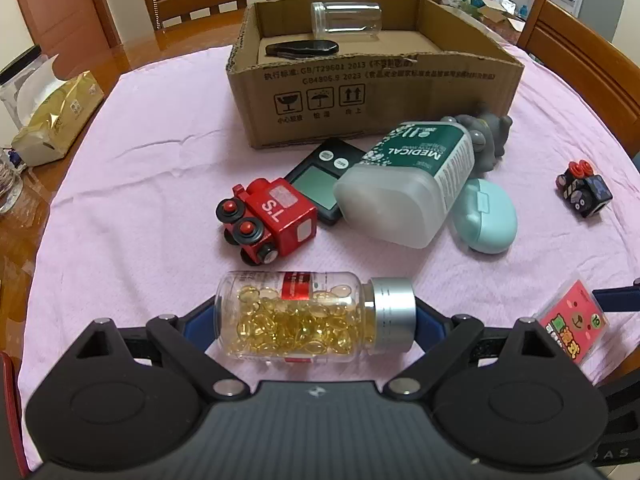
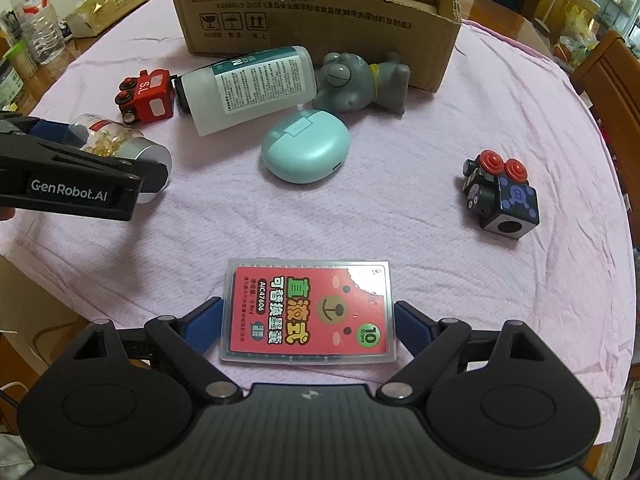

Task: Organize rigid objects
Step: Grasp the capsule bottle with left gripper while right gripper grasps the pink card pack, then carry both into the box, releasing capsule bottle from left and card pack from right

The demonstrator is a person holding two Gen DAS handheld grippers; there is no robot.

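- Two pickups are in hand at once, one per gripper, with most of the items not yet in the cardboard box (image 1: 372, 80) at the far side of the pink cloth (image 1: 140, 200).
- Left gripper (image 1: 316, 320) straddles the capsule bottle (image 1: 312, 316), which lies on its side on the cloth. One blue pad sits at the clear base, the other at the silver cap; both look touching, so I judge it clamped end to end on the bottle.
- Right gripper (image 2: 308, 320) brackets the flat refill case (image 2: 310, 316) with the red bear label. Its left pad meets the case edge; on the right a thin gap seems to remain, so I read it as closing rather than gripping.
- Already in the box: a clear jar (image 1: 346, 20) on its side and a dark flat object (image 1: 302, 48).
- Waiting near the box front: red toy train (image 1: 268, 216), medical bottle (image 1: 408, 184), mint case (image 2: 306, 148), grey figurine (image 2: 360, 80) and, apart to the right, a black cube toy (image 2: 500, 200).
- Next, I judge, the right jaws must finish closing on the thin case; then both lift clear and carry over the box wall.
- The bottle's smooth, round ends could slip, so a straight, level lift suits it.
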